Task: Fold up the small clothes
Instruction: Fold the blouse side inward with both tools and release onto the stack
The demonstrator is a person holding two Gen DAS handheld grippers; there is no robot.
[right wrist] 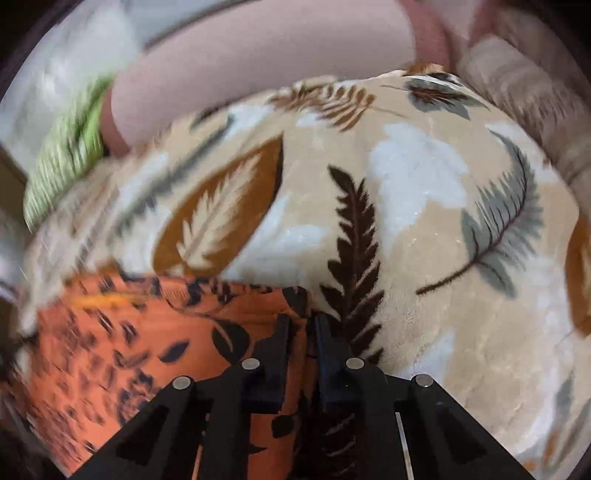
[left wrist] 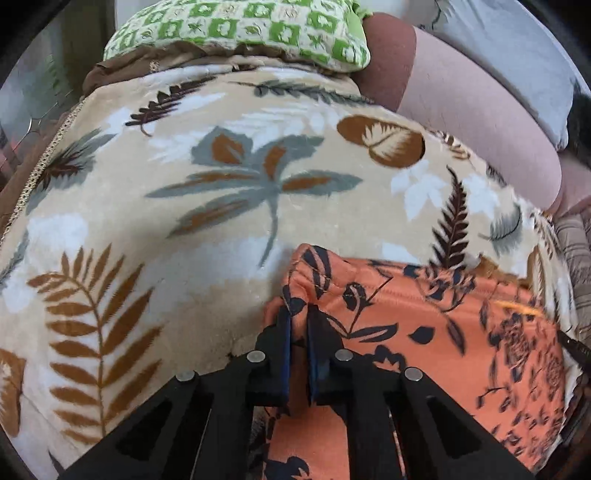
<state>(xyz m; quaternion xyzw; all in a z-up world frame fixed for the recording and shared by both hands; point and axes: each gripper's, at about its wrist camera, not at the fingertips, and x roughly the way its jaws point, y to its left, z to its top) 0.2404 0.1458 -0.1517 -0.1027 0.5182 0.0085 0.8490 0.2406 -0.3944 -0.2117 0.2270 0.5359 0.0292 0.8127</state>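
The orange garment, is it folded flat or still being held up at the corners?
Held, not folded flat: the orange garment is pinched at opposite corners by left gripper and right gripper, stretched between them over the blanket.

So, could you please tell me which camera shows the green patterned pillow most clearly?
The left wrist view: the green patterned pillow lies sharp at the top, its squares of leaf motifs readable, resting beyond the leaf-print blanket. The right wrist view shows only a blurred green streak at its left edge.

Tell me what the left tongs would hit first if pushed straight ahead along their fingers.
The left tongs are already shut on the orange garment, at its bunched corner. Beyond it, probably the leaf-print blanket; depth is unclear.
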